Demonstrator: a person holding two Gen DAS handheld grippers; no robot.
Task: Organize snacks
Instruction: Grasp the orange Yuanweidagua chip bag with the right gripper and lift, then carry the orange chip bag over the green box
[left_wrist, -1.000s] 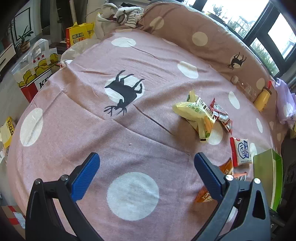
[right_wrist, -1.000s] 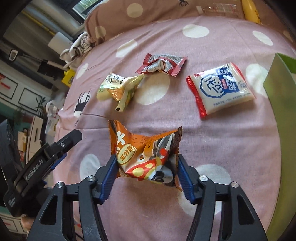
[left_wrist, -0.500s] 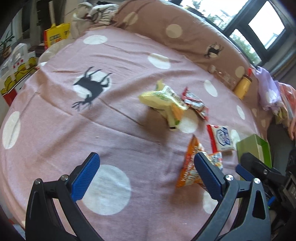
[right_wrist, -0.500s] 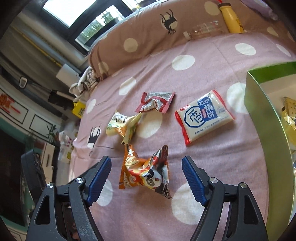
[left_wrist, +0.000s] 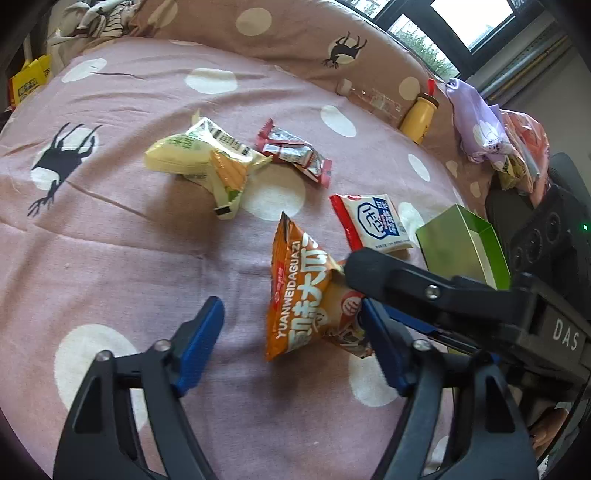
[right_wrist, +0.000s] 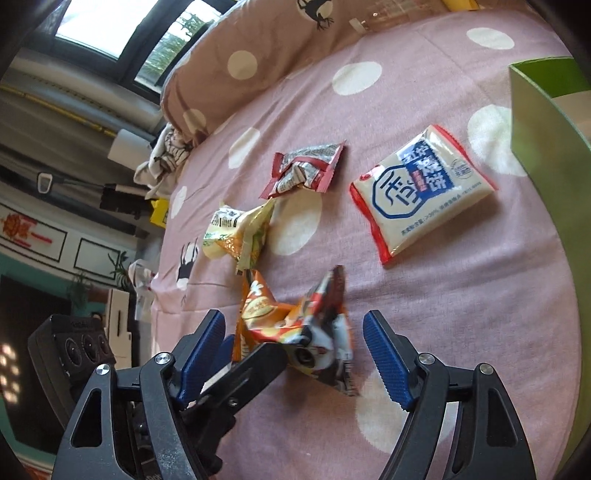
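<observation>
Right hand-held gripper (right_wrist: 295, 354) released orange bag (right_wrist: 291, 325), now open astride it; left hand-held gripper (left_wrist: 291, 343) moved in, open around it. Handover likely; box (left_wrist: 461, 247) right of frame.

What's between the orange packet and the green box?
The right gripper's finger crosses there in the left wrist view, between orange packet and green box.

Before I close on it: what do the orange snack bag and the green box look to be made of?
orange snack bag: thin glossy plastic film, probably foil-lined; it crinkles sharply and catches light. green box: looks like matte paperboard, with thin flat walls and crisp folded corners.
</observation>
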